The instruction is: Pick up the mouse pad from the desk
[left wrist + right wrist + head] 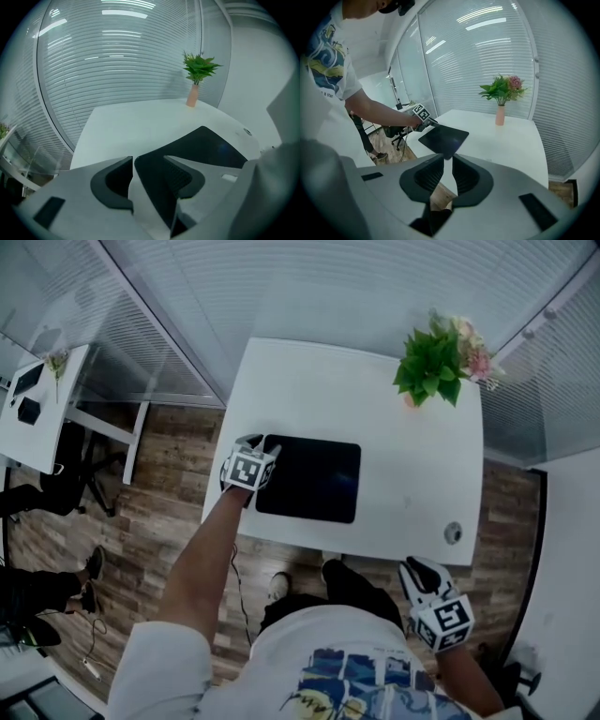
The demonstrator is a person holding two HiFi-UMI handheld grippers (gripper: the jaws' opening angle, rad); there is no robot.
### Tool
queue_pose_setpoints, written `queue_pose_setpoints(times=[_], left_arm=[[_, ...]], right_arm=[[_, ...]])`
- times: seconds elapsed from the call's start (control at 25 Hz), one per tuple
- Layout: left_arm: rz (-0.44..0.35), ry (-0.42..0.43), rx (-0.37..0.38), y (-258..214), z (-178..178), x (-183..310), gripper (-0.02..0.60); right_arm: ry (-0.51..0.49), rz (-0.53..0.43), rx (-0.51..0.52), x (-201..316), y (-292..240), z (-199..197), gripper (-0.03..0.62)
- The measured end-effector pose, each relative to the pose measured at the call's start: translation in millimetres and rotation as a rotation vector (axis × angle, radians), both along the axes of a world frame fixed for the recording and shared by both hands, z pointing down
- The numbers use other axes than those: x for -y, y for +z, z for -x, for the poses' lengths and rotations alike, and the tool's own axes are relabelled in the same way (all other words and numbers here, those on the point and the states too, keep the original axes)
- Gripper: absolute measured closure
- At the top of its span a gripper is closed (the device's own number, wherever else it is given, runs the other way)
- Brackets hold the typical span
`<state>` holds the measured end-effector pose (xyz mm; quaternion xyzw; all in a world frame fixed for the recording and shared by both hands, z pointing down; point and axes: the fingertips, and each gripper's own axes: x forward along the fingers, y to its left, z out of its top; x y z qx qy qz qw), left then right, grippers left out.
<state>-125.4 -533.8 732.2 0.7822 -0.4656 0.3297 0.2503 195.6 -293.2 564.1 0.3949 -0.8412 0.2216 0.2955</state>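
A black mouse pad [309,479] lies flat on the white desk [319,390], near its front left. My left gripper [265,463] is at the pad's left edge. In the left gripper view its jaws [147,164] stand open, with a corner of the pad [206,147] reaching in between them and neither jaw pressing on it. My right gripper [415,568] hangs off the desk's front edge by the person's body, far from the pad. Its jaws [447,161] are nearly together with nothing between them. The right gripper view shows the pad [444,138] and the left gripper [429,122] beyond them.
A potted plant with pink flowers [436,362] stands at the desk's far right corner. A cable hole [453,532] sits near the front right. Glass walls with blinds surround the desk. Another desk [47,409] and an office chair [84,465] stand to the left on the wooden floor.
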Motion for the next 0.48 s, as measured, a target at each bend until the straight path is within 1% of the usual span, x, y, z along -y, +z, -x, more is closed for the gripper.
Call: queue_pose_setpoints(times=[0.2,0.36,0.48], left_arm=[[0.020,-0.018,-0.011,9.9,3.8,8.2,0.399],[0.026,-0.050,-0.065,12.0,2.5,6.8,0.403],[0.019,-0.062,-0.070,13.0,1.7,7.5,0.405]], right_arm=[[-0.018,0.021,0.001,8.1,4.2,-5.9,0.542],[-0.027,0.029,0.006,15.4,3.0,-7.8,0.546],[-0.039,0.033,0.007,20.0,5.3,-8.5,0.549]])
